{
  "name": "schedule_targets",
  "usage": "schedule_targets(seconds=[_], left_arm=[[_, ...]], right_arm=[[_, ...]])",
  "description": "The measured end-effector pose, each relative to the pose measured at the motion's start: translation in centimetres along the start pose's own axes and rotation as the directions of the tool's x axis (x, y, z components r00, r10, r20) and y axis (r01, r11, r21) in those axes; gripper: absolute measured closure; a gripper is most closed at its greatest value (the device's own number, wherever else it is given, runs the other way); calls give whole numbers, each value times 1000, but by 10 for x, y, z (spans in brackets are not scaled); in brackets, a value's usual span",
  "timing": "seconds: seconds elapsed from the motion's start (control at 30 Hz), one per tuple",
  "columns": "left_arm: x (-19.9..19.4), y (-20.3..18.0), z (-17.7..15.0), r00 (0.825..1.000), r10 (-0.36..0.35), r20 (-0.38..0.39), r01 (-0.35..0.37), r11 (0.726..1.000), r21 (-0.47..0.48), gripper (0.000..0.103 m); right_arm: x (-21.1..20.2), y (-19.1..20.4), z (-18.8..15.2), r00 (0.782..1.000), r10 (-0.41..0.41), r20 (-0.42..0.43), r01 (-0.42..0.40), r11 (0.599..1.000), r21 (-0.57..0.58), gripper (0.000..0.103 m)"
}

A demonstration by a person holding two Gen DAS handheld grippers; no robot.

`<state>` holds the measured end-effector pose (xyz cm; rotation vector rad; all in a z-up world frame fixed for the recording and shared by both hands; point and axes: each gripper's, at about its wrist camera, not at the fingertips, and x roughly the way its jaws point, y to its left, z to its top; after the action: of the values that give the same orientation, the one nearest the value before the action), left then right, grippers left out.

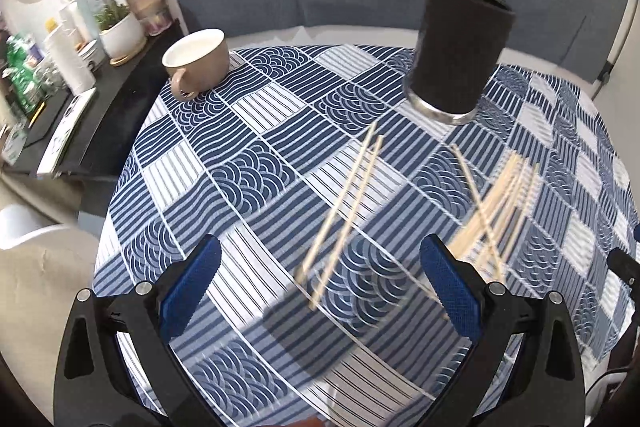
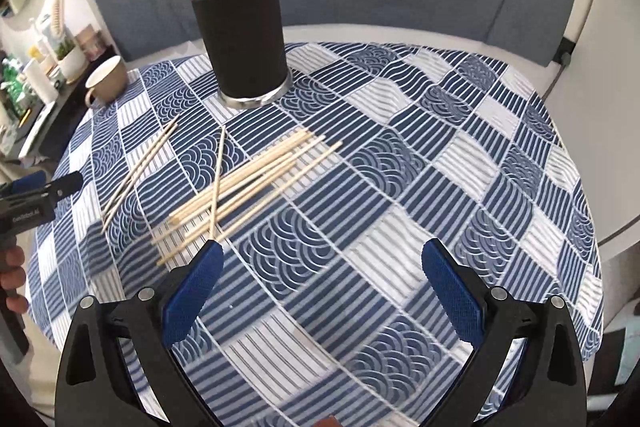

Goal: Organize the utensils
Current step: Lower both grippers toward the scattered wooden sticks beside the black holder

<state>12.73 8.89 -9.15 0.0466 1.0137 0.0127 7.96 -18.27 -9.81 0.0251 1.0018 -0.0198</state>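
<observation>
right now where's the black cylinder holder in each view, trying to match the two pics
Left wrist view: the black holder stands upper right of centre, beyond the loose pair of sticks.
Right wrist view: the black holder stands upper left of centre, beyond the pile of sticks.
Shared landmark: the beige cup, to the holder's left in both views.

left hand-held gripper [image 1: 320, 263] agape, right hand-held gripper [image 2: 322, 261] agape

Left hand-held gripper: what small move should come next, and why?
Probably lower the left hand-held gripper onto the pair of wooden skewers lying between its open fingers. Every skewer lies on the tablecloth; none is visible in the black holder.
</observation>
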Motion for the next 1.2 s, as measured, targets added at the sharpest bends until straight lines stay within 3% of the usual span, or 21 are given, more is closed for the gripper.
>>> schedule_targets(seconds=[0.33, 0.57, 0.73, 1.2], left_arm=[[63, 34, 30, 995, -53, -85, 57, 997, 49, 6], [102, 33, 36, 987, -85, -135, 99, 989, 106, 6], [117, 32, 39, 985, -80, -153, 103, 983, 150, 6], [131, 36, 49, 970, -153, -188, 179, 975, 130, 6]], right_arm=[[48, 55, 36, 997, -18, -74, 18, 1000, -6, 8], [89, 86, 57, 996, -28, -89, 23, 998, -56, 8], [113, 97, 68, 994, -23, -110, 15, 997, -72, 8], [161, 106, 70, 980, -29, -196, 5, 993, -119, 7]])
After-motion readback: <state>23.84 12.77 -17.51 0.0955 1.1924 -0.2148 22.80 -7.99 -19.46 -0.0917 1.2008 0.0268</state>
